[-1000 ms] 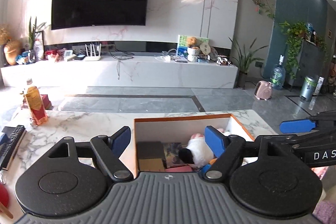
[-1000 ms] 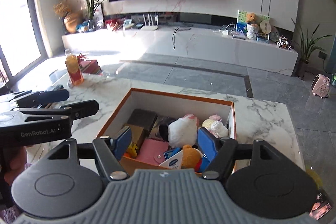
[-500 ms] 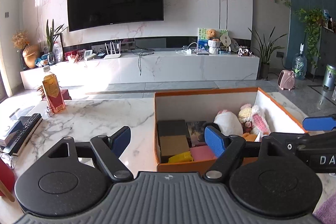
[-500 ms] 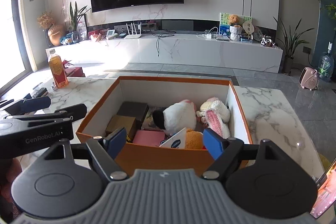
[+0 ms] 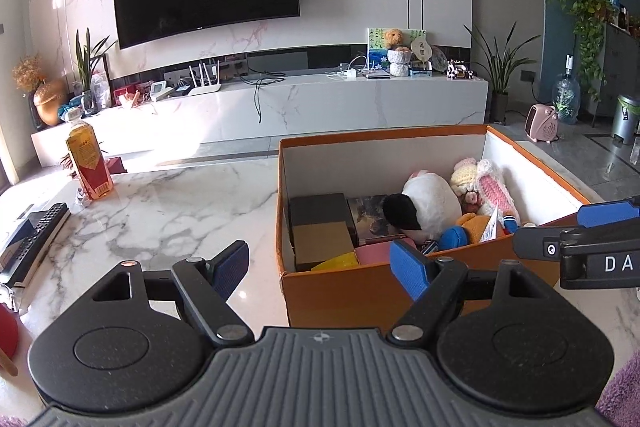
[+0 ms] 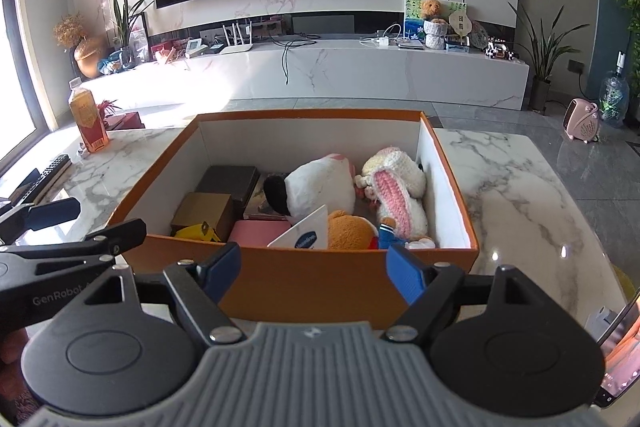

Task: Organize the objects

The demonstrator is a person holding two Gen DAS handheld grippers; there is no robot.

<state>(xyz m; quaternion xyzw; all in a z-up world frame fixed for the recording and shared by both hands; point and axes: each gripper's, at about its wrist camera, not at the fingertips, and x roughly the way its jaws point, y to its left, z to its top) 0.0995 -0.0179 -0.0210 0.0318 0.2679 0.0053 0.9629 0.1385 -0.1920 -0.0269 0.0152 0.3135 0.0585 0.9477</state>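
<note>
An orange box point(image 6: 304, 277) with white inner walls sits on the marble table point(image 6: 520, 195); it also shows in the left wrist view point(image 5: 360, 291). Inside lie a white plush with a black head point(image 6: 320, 187), a knitted pink-and-cream bunny point(image 6: 396, 187), an orange plush point(image 6: 348, 231), a pink case point(image 6: 256, 230), brown and dark small boxes point(image 6: 204, 211), and a white card point(image 6: 306, 233). My right gripper point(image 6: 313, 269) is open and empty just in front of the box's near wall. My left gripper point(image 5: 320, 267) is open and empty at the box's near left corner.
A bottle of amber drink point(image 5: 88, 163) stands at the table's far left. A remote control point(image 5: 34, 243) lies on a book at the left edge. A phone point(image 6: 618, 351) lies at the right edge. A TV console and potted plants stand across the room.
Both grippers have pulled back toward me from above the box, so the box's near wall is now ahead of the fingertips. Both stayed open and empty.
</note>
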